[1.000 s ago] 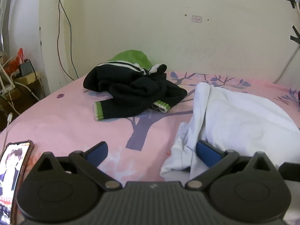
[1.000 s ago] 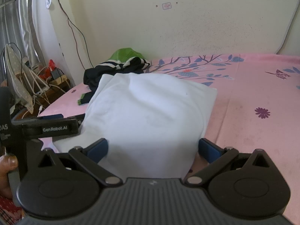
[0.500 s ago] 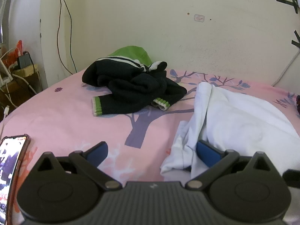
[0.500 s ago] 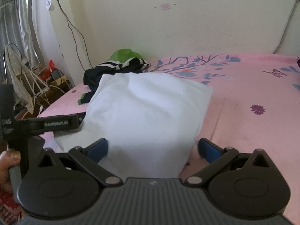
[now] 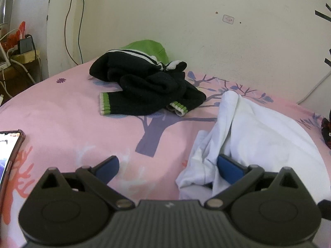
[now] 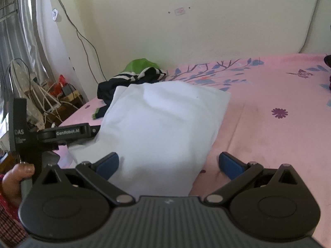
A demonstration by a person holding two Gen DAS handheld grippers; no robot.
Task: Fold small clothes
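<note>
A white garment [image 5: 258, 136] lies partly folded on the pink bed sheet [image 5: 62, 111]; it also shows in the right wrist view [image 6: 161, 124]. My left gripper [image 5: 167, 165] is open, low at the garment's bunched left edge, with its right finger pad [image 5: 229, 166] against the loose cloth. My right gripper [image 6: 168, 164] is open at the garment's near edge, with the cloth lying between its jaws. The left gripper's body [image 6: 62, 133] shows at the left of the right wrist view.
A black sweater with green cuffs [image 5: 149, 91] and a green cloth [image 5: 146, 47] are piled near the wall. A phone [image 5: 9, 155] lies at the bed's left edge. Cables and chargers [image 6: 45, 95] sit beside the bed. A dark object [image 5: 326, 132] lies at the right.
Both grippers have shifted slightly right and forward along the garment's edge. The phone has slid toward the left border of the left wrist view. Both stay open.
</note>
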